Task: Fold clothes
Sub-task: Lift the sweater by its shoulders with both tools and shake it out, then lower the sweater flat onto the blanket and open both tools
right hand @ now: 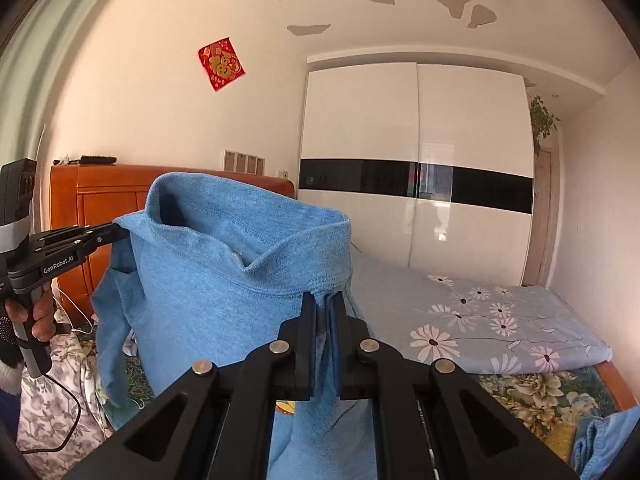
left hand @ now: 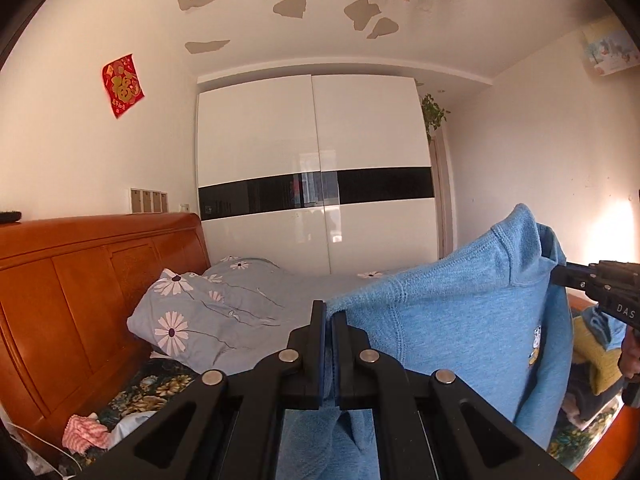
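A light blue fleece sweater (left hand: pixel 460 320) with a stand-up collar (right hand: pixel 208 208) hangs in the air above the bed, stretched between both grippers. My left gripper (left hand: pixel 330 312) is shut on one shoulder edge; in the right wrist view it shows as the left gripper (right hand: pixel 116 232), pinching the cloth beside the collar, with a hand (right hand: pixel 40 316) on its handle. My right gripper (right hand: pixel 324 300) is shut on the other shoulder, and it enters the left wrist view as the right gripper (left hand: pixel 560 276). A small cartoon print (left hand: pixel 536 344) marks the sweater's chest. One sleeve (right hand: pixel 112 344) dangles.
Below lies a bed with a grey-blue daisy quilt (right hand: pixel 480 320) and an orange wooden headboard (left hand: pixel 80 280). A white wardrobe with a black band (left hand: pixel 312 168) stands behind. More clothes are piled at the bed's edge (left hand: pixel 596 360), and a pink striped cloth (left hand: pixel 84 432) lies near the headboard.
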